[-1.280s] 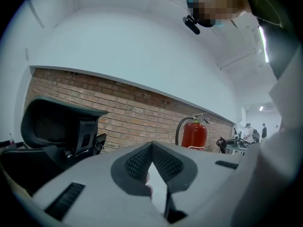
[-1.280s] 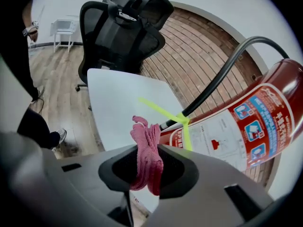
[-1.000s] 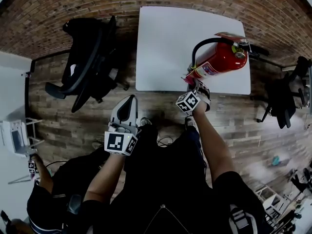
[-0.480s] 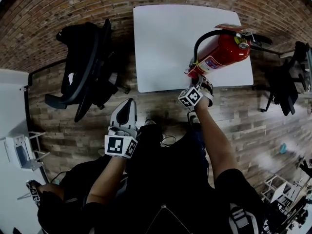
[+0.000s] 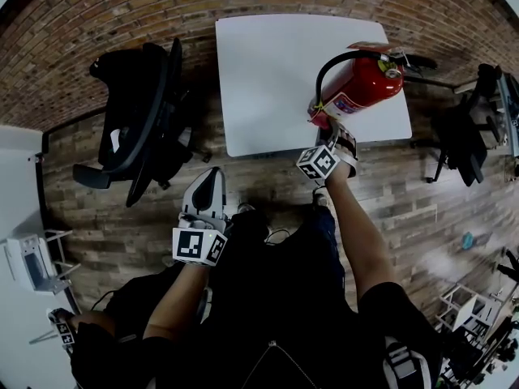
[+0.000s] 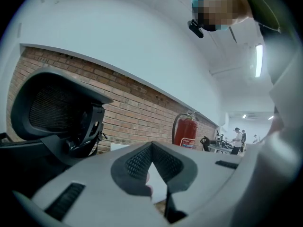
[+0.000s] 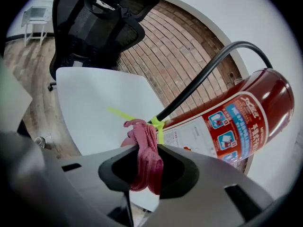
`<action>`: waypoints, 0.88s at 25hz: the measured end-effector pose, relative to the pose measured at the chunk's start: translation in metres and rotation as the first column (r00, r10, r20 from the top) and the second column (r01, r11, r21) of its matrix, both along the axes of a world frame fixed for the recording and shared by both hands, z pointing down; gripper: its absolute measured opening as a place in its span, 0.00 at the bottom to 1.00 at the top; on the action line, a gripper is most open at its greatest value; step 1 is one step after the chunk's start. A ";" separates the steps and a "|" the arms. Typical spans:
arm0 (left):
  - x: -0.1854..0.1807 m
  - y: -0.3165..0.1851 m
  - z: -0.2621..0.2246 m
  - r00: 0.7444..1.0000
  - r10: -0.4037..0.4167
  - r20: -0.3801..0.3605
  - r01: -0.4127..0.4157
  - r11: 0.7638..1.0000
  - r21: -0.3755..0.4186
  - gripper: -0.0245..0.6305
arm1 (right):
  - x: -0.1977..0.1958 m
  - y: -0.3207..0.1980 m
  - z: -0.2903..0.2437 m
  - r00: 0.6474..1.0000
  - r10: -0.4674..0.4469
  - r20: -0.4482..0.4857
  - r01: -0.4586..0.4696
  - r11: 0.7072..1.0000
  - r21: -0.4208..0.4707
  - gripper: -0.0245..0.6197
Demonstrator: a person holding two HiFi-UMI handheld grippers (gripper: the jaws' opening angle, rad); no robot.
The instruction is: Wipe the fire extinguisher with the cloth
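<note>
Fire extinguisher stands on the white table, toward its right front corner, red body with the black hose arcing from the top down to a yellow-green tie low on the cylinder. Right gripper is clamped on the pink cloth; the bunched cloth sticks out past the jaws, right at the tie and the foot of the cylinder. Contact looks likely, can't confirm.

Change over the last second is small. The whole scene slides a bit in the head view, so that's mostly head motion. The right gripper has crept slightly up toward the extinguisher base and stays parked at its lower end. No sweep along the body yet. Left gripper hasn't moved: held low near the person's body, well apart from the table, jaws together with nothing between them, not steadying anything.

Read: the wipe is only at its start or working the bottom edge. The label and upper cylinder are probably still to do. Next stroke likely needs to go up the body. Risks are the cloth snagging on the tie or hose, and the unsupported extinguisher tipping if pushed hard. Black office chair sits left of the table, out of the way.
</note>
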State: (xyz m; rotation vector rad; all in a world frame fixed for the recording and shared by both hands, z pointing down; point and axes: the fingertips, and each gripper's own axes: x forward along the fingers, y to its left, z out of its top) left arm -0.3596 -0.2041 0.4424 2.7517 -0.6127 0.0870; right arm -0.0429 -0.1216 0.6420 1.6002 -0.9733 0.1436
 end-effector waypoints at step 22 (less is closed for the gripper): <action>0.032 0.024 -0.072 0.993 0.114 -0.025 -0.113 0.993 0.020 0.08 | 0.000 -0.001 -0.152 0.996 0.049 -0.079 -0.042 0.995 0.093 0.21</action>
